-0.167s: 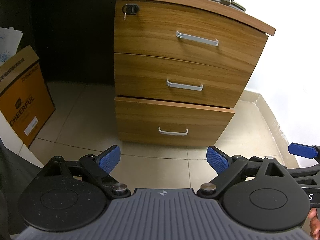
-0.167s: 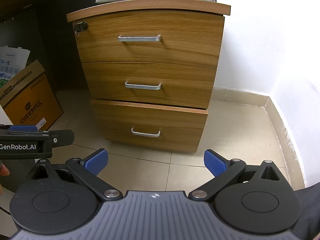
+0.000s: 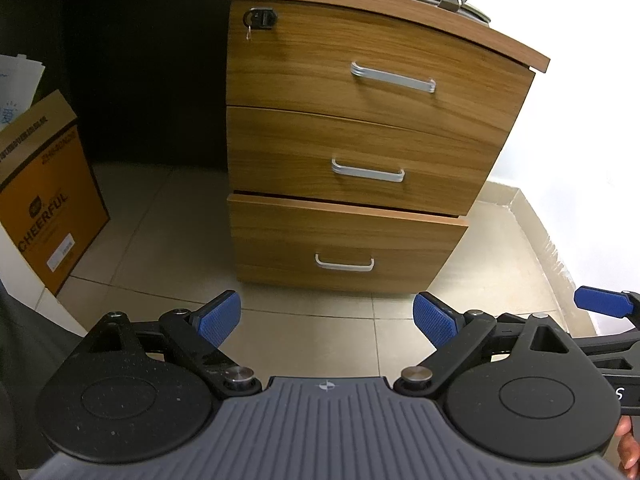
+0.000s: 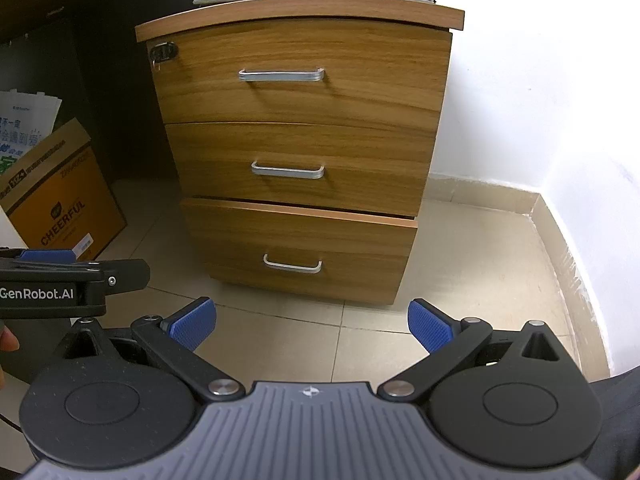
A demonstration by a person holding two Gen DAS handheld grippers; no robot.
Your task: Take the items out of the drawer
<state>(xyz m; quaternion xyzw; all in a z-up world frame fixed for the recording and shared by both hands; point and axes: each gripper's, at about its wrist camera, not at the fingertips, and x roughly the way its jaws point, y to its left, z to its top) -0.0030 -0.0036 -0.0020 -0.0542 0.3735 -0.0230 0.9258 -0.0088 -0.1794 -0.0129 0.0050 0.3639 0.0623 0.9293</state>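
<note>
**Opening the drawer: line up on a handle before reaching in**

Nearest, both tools are held low over the tiled floor (image 4: 280, 320), well short of the cabinet. The left gripper (image 3: 327, 318) has its jaws spread wide with nothing between the blue pads, and the right gripper (image 4: 312, 322) is just as released and empty. The two sit side by side, the left one's body showing at the left edge of the right wrist view.

Further off stands the wooden drawer cabinet (image 4: 304, 152), against the white wall on the right. The bottom drawer (image 4: 300, 248) sits slightly proud of the two above it, with a thin dark gap along its top edge; the middle drawer (image 4: 300, 160) and top drawer (image 4: 300, 76) look fully closed. No items show, so whatever is to be taken must lie inside, hidden.

The bottom drawer is probably the one to open. A good approach would be to bring one gripper straight to the bottom handle (image 4: 292, 266), close on the middle of the bar, and pull level so the drawer does not rack. Keep the other free for picking.

At far left, an orange cardboard box (image 4: 64, 204) stands clear of the pull path.
</note>
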